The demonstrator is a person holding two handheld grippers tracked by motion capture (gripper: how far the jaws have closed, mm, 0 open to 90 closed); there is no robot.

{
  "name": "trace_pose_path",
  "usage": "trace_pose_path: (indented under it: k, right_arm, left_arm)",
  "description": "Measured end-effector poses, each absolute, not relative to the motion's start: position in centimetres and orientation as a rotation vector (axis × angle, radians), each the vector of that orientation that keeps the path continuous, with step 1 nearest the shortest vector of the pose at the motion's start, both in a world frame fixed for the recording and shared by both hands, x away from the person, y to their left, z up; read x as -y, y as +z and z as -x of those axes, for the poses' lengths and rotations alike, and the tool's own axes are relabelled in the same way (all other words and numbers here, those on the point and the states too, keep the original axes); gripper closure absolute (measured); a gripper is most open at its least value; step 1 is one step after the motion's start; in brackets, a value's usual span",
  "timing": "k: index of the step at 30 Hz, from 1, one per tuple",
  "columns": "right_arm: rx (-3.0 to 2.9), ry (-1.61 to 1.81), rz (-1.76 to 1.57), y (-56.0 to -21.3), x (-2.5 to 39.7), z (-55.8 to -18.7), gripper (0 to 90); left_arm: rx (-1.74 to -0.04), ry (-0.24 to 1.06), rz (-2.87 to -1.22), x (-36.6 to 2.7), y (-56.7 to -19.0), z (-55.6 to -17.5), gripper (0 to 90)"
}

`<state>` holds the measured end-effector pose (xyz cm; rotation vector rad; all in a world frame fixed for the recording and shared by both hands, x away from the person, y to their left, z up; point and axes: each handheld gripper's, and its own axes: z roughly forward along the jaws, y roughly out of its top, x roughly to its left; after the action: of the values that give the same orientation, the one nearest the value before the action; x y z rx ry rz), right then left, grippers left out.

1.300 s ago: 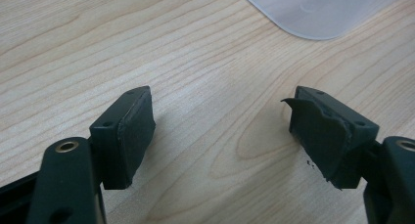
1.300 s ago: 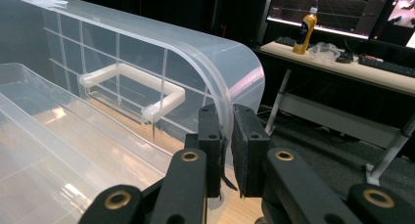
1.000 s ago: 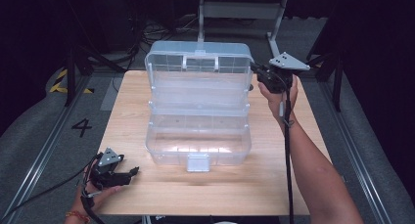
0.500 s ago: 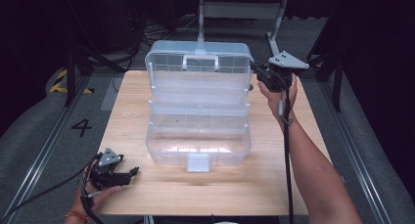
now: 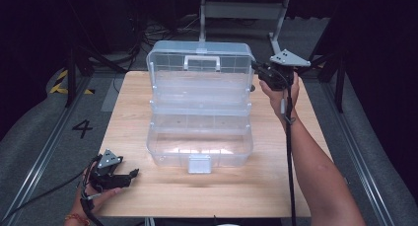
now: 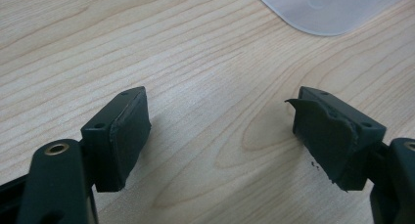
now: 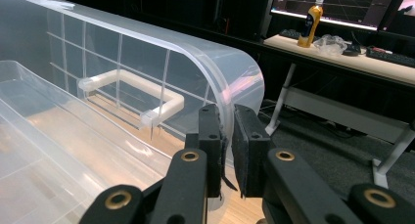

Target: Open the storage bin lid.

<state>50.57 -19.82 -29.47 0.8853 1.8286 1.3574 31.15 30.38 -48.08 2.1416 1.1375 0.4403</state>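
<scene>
A clear plastic toolbox (image 5: 199,120) stands open in the middle of the wooden table (image 5: 276,186), its lid (image 5: 199,63) tipped back with a white handle (image 5: 201,62) on it. My right gripper (image 5: 256,68) is shut on the lid's right edge (image 7: 230,111), the thin clear wall pinched between both pads. The handle (image 7: 129,94) shows through the lid in the right gripper view. My left gripper (image 5: 130,174) rests open low over the table's front left corner, nothing between its pads (image 6: 125,136). A corner of the toolbox (image 6: 333,9) shows beyond it.
The box has a front latch (image 5: 199,163) facing the person. Bare tabletop lies in front of and on both sides of the box. Beyond the table stand a metal frame (image 5: 244,11) and a desk with a bottle (image 7: 311,19) and keyboards.
</scene>
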Motion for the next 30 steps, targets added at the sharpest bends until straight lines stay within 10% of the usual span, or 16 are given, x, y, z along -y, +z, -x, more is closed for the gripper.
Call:
trace_pose_path:
  k: [30]
  right_arm:
    - [-1.864, 1.312, -0.965, -29.8, 19.3, -54.3, 82.3]
  left_arm:
    - [-1.159, 0.461, -2.125, -30.7, -48.1, -30.4, 21.4]
